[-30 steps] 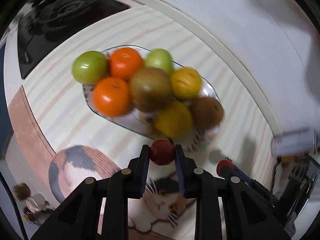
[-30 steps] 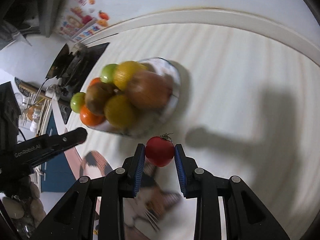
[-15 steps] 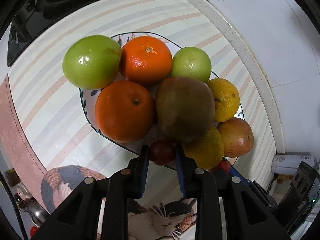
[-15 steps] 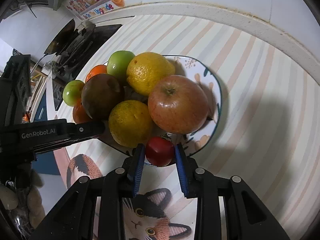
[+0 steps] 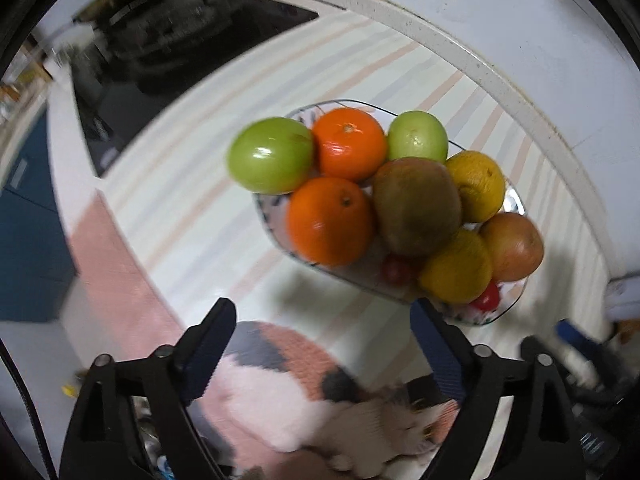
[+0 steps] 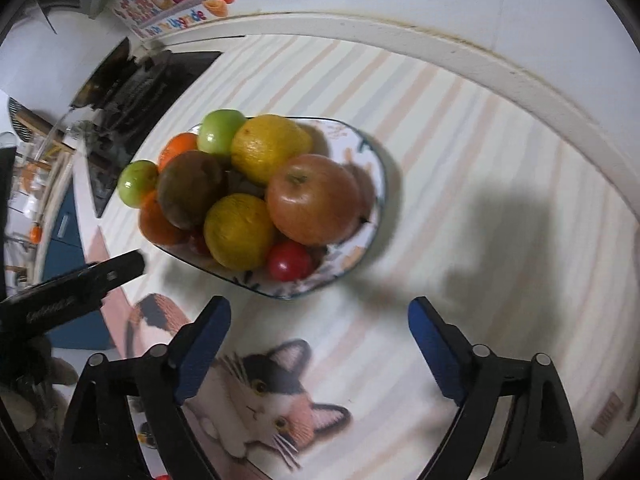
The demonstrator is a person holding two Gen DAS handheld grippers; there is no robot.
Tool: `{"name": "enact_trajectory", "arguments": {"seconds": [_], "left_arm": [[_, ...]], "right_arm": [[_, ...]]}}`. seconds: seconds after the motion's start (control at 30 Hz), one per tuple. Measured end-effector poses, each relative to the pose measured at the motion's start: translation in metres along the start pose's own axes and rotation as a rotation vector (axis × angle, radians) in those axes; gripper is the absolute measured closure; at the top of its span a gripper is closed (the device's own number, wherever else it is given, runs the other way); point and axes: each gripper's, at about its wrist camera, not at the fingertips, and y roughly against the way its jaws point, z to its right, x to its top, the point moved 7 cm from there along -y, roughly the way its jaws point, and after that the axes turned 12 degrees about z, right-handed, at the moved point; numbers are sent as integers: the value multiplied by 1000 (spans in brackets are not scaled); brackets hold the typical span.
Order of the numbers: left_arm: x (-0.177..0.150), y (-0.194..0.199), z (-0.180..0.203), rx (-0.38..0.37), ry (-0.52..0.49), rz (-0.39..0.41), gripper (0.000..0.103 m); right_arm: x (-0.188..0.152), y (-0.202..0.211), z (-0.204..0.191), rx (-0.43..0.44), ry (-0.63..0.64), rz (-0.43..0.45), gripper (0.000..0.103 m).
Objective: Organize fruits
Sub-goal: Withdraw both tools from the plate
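On the wall behind my counter, a colourful sticker (image 6: 168,4) carries lettering too distorted to read. White print runs along the arm of my left gripper (image 6: 52,304), blurred beyond reading here. I can make out no other text.

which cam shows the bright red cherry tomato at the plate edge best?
Right wrist. The cherry tomato lies in full view on the plate, between the yellow citrus and the apple. In the left wrist view it is only a sliver behind the citrus, and blurred.
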Motion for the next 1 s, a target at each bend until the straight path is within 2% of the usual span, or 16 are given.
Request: {"name": "enact_trajectory", "arguments": {"seconds": [0.13,0.5,0.7,0.87,1.0], "left_arm": [[-3,21,-6,46,-33,59,8],[-3,78,-5,30,-54,163,8],[-15,133,-6,2,-65,250,8],[-35,188,-12,-30,-74,334,8],[-54,229,-16,-57,-87,372,8]], "right_arm": [[3,22,4,-46,17,40,9],[5,89,-14,-118,64,136,8],[-13,149,-27,-148,79,220,8],[-41,205,-43,-134,70,275,8],[-63,252,-57,-132,80,323,8]]}}
